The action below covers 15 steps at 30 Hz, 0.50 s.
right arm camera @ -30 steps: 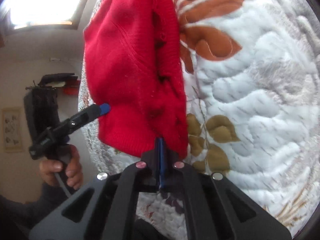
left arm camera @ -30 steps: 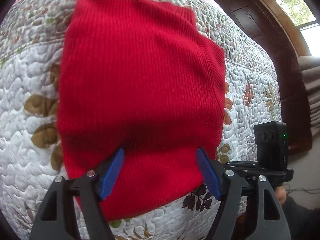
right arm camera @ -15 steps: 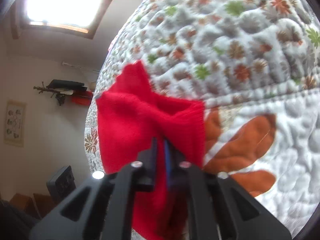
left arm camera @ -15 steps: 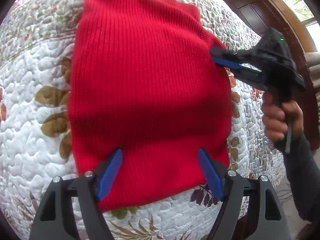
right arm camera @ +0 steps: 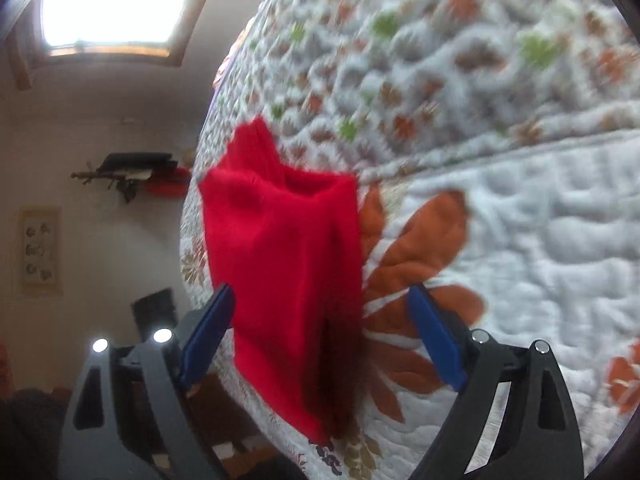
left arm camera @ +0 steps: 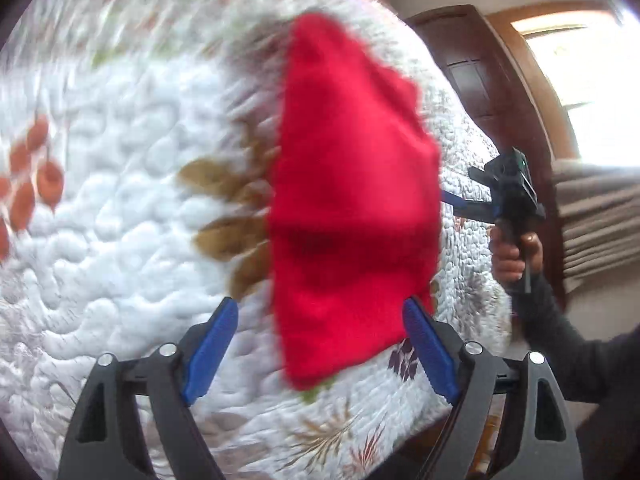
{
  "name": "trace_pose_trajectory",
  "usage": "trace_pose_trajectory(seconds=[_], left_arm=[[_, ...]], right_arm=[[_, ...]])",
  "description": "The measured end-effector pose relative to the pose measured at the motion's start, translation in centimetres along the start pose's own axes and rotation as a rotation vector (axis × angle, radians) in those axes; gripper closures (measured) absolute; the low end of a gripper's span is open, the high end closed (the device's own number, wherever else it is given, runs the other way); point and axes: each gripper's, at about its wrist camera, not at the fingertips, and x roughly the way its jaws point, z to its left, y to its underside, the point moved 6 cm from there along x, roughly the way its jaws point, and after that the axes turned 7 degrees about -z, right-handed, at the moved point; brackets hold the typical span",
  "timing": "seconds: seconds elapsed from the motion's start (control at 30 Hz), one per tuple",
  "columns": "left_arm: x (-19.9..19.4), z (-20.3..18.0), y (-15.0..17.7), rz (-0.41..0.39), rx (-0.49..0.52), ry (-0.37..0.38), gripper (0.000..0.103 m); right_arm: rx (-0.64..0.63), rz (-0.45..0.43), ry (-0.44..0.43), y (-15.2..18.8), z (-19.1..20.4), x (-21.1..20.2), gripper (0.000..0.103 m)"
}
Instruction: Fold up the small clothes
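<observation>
A red knitted garment [left arm camera: 352,208] lies folded on the quilted floral bedspread [left arm camera: 120,200], near the bed's edge. My left gripper [left arm camera: 320,348] stands open just short of the garment's near end, its blue fingers [left arm camera: 212,344] apart and holding nothing. A hand [left arm camera: 516,252] holds my right gripper [left arm camera: 466,190] just off the garment's right side. In the right wrist view the same garment [right arm camera: 280,260] lies in front of the right gripper [right arm camera: 320,336], which is open with the cloth free between its fingers [right arm camera: 434,336]. Both views are motion-blurred.
The bed edge runs close to the garment. A dark wooden door [left arm camera: 472,80], a bright window [left arm camera: 580,80] and folded drapes [left arm camera: 596,216] stand beyond the bed. The right wrist view shows a wall shelf [right arm camera: 132,172], a framed picture [right arm camera: 40,252] and another window [right arm camera: 108,4].
My right gripper has let go of the red garment, opened and drawn back from it. The left gripper has swung left, so the garment now sits right of centre.
</observation>
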Motion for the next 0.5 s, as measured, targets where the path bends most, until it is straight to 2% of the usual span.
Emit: trace_pose_trajectory(seconds=[0.1, 0.13, 0.17, 0.27, 0.4, 0.5], left_arm=[[2.1, 0.7, 0.1, 0.059, -0.005, 0.127, 0.019], [2.5, 0.9, 0.0, 0.067, -0.003, 0.143, 0.019], [3.0, 0.8, -0.1, 0.070, -0.002, 0.160, 0.018], [4.2, -0.4, -0.1, 0.096, 0.006, 0.294, 0.018], [5.4, -0.5, 0.2, 0.119, 0.007, 0.357, 0.018], [4.7, -0.4, -0.2, 0.117, -0.022, 0.424, 0.019]], right_arm=[[-0.045, 0.018, 0.016, 0.0, 0.4, 2.4, 0.011], [-0.051, 0.015, 0.010, 0.1, 0.4, 3.2, 0.010], [-0.053, 0.011, -0.005, 0.0, 0.6, 3.3, 0.010], [-0.068, -0.004, -0.048, -0.6, 0.9, 4.4, 0.010], [-0.090, 0.007, -0.119, -2.1, 2.4, 6.3, 0.010], [-0.113, 0.034, -0.146, -2.9, 2.9, 8.0, 0.008]])
